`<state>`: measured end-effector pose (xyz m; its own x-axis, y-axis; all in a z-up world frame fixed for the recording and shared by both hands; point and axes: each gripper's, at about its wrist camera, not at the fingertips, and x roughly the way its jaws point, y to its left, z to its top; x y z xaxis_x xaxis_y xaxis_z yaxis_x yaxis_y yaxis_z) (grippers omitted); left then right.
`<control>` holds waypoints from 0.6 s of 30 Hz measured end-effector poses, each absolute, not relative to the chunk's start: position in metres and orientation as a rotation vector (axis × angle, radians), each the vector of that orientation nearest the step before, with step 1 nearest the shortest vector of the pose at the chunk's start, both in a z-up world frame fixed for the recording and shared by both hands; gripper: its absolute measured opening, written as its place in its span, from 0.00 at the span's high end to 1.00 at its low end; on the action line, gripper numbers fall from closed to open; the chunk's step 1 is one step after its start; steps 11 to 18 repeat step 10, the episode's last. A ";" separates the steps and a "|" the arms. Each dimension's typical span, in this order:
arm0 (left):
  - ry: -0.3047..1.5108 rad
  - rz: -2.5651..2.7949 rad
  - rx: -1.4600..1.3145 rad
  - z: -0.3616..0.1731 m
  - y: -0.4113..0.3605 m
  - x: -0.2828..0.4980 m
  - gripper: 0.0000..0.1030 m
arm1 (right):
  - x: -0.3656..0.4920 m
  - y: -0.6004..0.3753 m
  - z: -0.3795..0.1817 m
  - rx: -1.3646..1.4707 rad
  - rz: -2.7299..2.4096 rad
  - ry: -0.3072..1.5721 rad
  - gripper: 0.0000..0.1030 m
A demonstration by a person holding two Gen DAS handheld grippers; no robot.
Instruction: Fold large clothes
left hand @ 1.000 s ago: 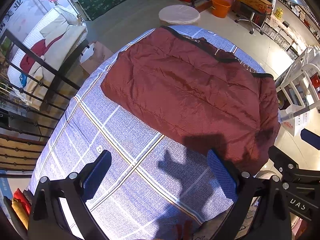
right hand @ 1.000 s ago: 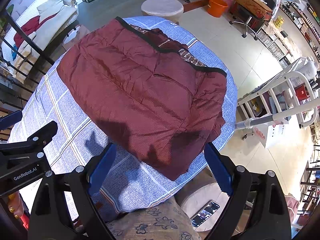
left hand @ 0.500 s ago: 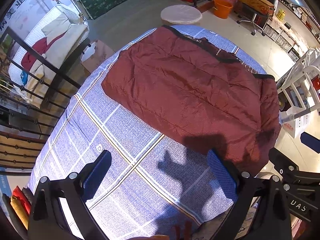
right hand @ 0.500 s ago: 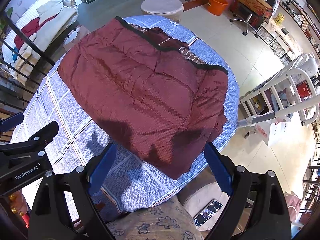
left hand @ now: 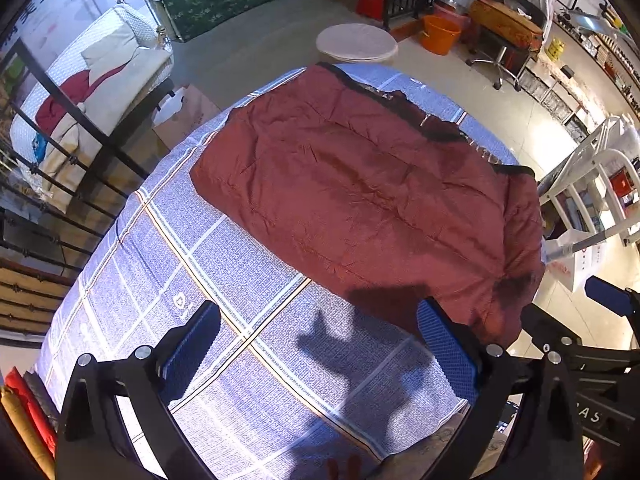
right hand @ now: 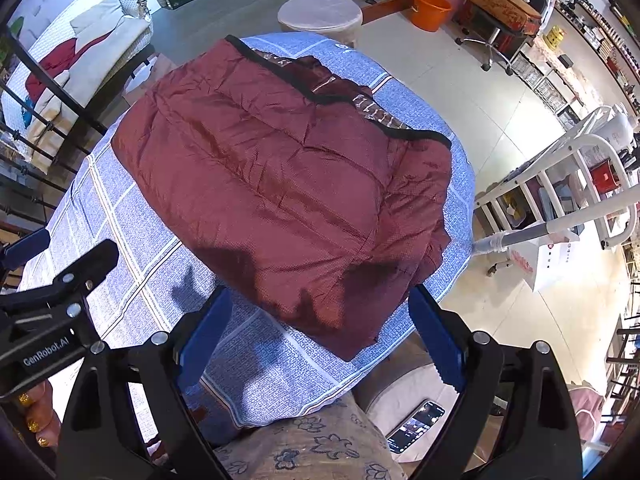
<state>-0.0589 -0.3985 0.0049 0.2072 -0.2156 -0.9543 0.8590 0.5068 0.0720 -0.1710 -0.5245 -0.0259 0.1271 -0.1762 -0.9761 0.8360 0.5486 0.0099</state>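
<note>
Left wrist view looks down on a maroon quilted jacket (left hand: 360,200) spread flat on a table covered with a blue plaid cloth (left hand: 240,280). The jacket fills the far and right part of the tabletop, its black-trimmed edge at the far side and its near right corner hanging just over the table's rim. The left gripper (left hand: 320,344) hovers above the bare cloth at the near side, its blue-padded fingers (left hand: 192,344) spread wide with nothing between them; its shadow falls on the cloth and on the jacket's near edge. The right gripper (left hand: 600,360) shows at the right edge of this view.

From the right wrist view, the right gripper (right hand: 320,336) also stands wide apart and empty, held above the jacket's (right hand: 280,180) near corner and the plaid cloth (right hand: 260,360) without touching either. The left gripper (right hand: 52,304) shows at the left edge. Beyond the table stand a round stool (right hand: 320,14) and an orange bucket (right hand: 432,10); a phone (right hand: 416,426) lies on a cushion below the table edge.
</note>
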 end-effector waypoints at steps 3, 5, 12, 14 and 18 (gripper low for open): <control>1.107 -0.813 0.729 0.003 -0.400 -0.059 0.06 | -0.171 -0.525 -0.025 0.666 -0.832 1.225 0.14; 1.104 -0.809 0.754 0.001 -0.402 -0.059 0.06 | -0.171 -0.526 -0.025 0.659 -0.838 1.229 0.14; 1.082 -0.776 0.768 0.001 -0.401 -0.055 0.06 | -0.172 -0.527 -0.025 0.634 -0.866 1.239 0.14; 1.082 -0.776 0.768 0.001 -0.401 -0.055 0.06 | -0.172 -0.527 -0.025 0.634 -0.866 1.239 0.14; 1.082 -0.776 0.768 0.001 -0.401 -0.055 0.06 | -0.172 -0.527 -0.025 0.634 -0.866 1.239 0.14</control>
